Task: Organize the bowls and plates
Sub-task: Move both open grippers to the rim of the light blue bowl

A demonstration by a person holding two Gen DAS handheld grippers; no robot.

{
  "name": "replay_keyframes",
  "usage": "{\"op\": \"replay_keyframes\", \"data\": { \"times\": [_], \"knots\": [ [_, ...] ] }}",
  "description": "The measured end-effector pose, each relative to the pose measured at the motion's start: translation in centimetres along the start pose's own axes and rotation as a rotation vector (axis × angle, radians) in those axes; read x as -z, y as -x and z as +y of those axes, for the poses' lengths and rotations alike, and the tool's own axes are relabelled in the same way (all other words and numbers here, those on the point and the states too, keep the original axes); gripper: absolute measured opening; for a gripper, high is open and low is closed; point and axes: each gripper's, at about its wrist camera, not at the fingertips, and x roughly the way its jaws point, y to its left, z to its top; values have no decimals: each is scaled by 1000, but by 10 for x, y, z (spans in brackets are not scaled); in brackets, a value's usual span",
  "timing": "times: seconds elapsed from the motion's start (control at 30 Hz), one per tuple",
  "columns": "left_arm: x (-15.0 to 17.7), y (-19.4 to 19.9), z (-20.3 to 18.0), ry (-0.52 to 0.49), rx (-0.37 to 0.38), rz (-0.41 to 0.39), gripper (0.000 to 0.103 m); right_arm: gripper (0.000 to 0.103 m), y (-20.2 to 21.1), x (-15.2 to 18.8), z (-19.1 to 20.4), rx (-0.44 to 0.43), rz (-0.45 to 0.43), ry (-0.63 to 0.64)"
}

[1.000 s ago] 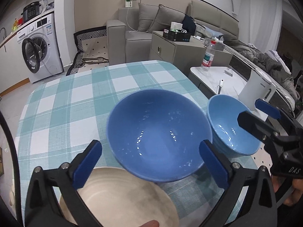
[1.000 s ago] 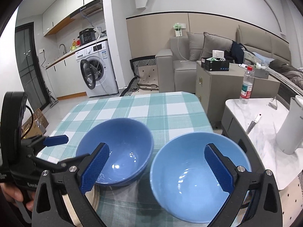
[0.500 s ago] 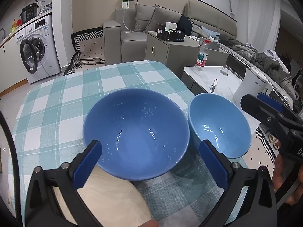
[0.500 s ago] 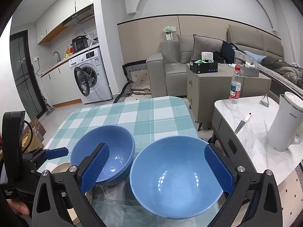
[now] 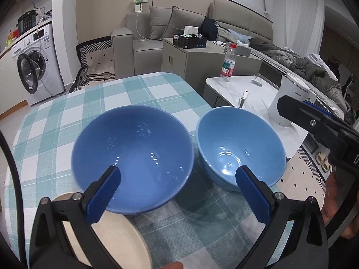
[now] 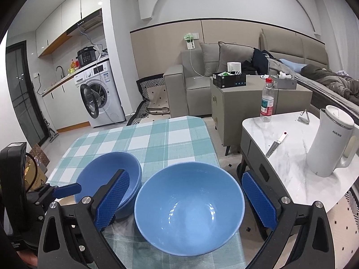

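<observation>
In the left wrist view the left gripper (image 5: 178, 190) fills the bottom of the frame, its two blue-padded fingers (image 5: 103, 195) spread wide apart and holding nothing, while the right gripper (image 5: 314, 121) reaches in from the right edge with the person's hand (image 5: 336, 192) partly seen below it at lower right. In the right wrist view the right gripper (image 6: 186, 200) sits along the bottom, jaws wide with nothing pinched between the blue pads (image 6: 259, 201). The left gripper (image 6: 65, 189) shows at the lower left edge of that view.
</observation>
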Motion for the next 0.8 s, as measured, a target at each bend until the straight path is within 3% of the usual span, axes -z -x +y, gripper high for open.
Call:
{"op": "replay_keyframes", "data": {
  "times": [0.33,0.53,0.8],
  "knots": [
    [-2,-4,-18,-7,40,3,101,102,-1,0,-17,53,22,-19],
    [-2,-11,-32,-21,59,16,100,102,2,-1,-27,38,22,-45],
    [-2,-20,-41,-11,81,48,90,102,-2,1,-39,71,45,-45]
  ]
}}
